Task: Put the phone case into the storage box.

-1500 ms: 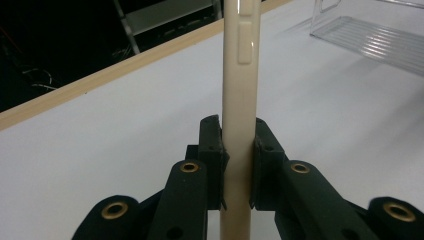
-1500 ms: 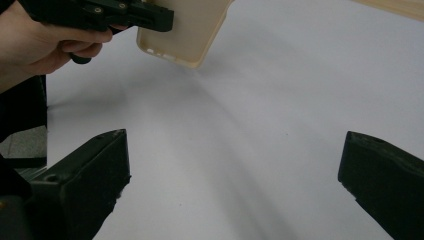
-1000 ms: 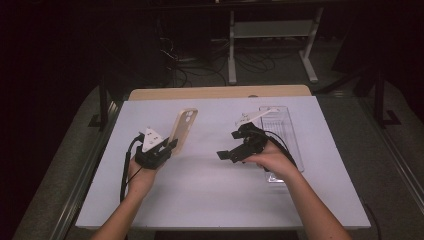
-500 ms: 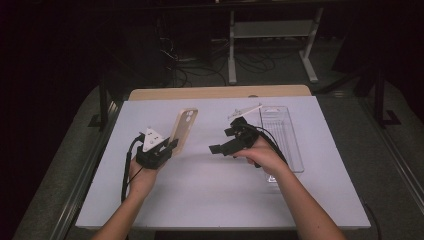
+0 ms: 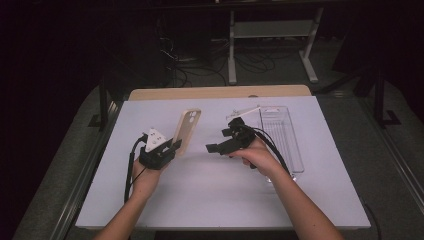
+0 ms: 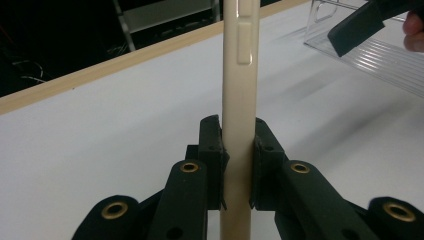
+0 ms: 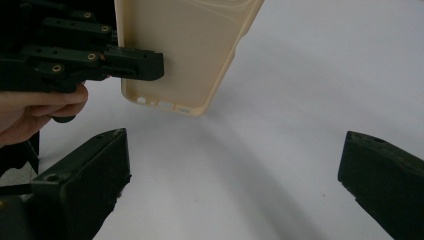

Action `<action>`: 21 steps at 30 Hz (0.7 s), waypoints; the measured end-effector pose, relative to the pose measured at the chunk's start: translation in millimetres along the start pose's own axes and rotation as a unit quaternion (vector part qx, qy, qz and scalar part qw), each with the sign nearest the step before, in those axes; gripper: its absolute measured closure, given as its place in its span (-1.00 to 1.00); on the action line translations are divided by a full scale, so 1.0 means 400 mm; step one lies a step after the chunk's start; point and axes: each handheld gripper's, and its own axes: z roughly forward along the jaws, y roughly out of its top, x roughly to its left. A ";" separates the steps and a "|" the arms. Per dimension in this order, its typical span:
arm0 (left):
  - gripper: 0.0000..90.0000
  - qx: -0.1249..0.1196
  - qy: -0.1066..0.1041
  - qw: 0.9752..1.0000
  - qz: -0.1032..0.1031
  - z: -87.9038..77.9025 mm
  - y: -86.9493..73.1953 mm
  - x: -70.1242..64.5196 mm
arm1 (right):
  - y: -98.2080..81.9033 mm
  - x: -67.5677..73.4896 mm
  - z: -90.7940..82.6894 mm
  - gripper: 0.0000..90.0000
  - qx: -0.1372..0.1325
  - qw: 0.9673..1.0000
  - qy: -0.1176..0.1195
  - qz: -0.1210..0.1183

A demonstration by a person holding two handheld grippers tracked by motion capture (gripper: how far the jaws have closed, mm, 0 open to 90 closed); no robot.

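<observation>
A beige phone case (image 5: 187, 131) stands on edge over the white table cover, tilted away from me. My left gripper (image 5: 175, 147) is shut on its lower end; in the left gripper view both pads press the case's thin edge (image 6: 240, 75). My right gripper (image 5: 220, 140) hovers just right of the case with its jaws wide apart and nothing between them. The right gripper view looks into the hollow inside of the case (image 7: 185, 50), with the left gripper (image 7: 140, 65) clamped on its side. One right jaw tip (image 6: 357, 27) juts in at the top right of the left gripper view.
A clear ribbed plastic tray (image 5: 282, 135) lies lengthwise on the right of the white cover (image 5: 200, 190), behind my right hand. A wooden table edge (image 5: 220, 92) runs along the back. Dark floor, cables and a metal stand lie beyond.
My right gripper has moved left, away from the clear tray and closer to the phone case. The left gripper and the case have stayed still.
</observation>
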 end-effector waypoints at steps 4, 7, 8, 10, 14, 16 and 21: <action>0.76 -0.003 -0.006 1.000 -0.003 0.005 0.002 -0.008 | -0.002 -0.002 0.003 -1.00 -0.008 1.000 0.005 0.012; 0.76 -0.003 -0.009 1.000 0.000 0.007 0.003 -0.014 | -0.002 -0.005 0.005 -1.00 -0.021 1.000 0.010 0.019; 0.75 -0.003 -0.011 1.000 -0.005 0.008 0.003 -0.018 | -0.002 -0.004 0.005 -1.00 -0.025 0.999 0.012 0.022; 0.76 -0.004 -0.013 1.000 -0.005 0.010 0.003 -0.022 | -0.002 -0.004 0.006 -1.00 -0.034 0.999 0.014 0.026; 0.76 -0.006 -0.016 1.000 -0.010 0.009 0.006 -0.031 | -0.004 -0.002 0.011 -1.00 -0.050 0.998 0.027 0.041; 0.76 -0.006 -0.017 1.000 -0.007 0.010 0.007 -0.033 | -0.004 -0.001 0.014 -1.00 -0.059 0.997 0.034 0.048; 0.76 -0.011 -0.018 1.000 -0.014 0.013 0.009 -0.042 | -0.007 -0.003 0.019 -1.00 -0.079 0.994 0.044 0.060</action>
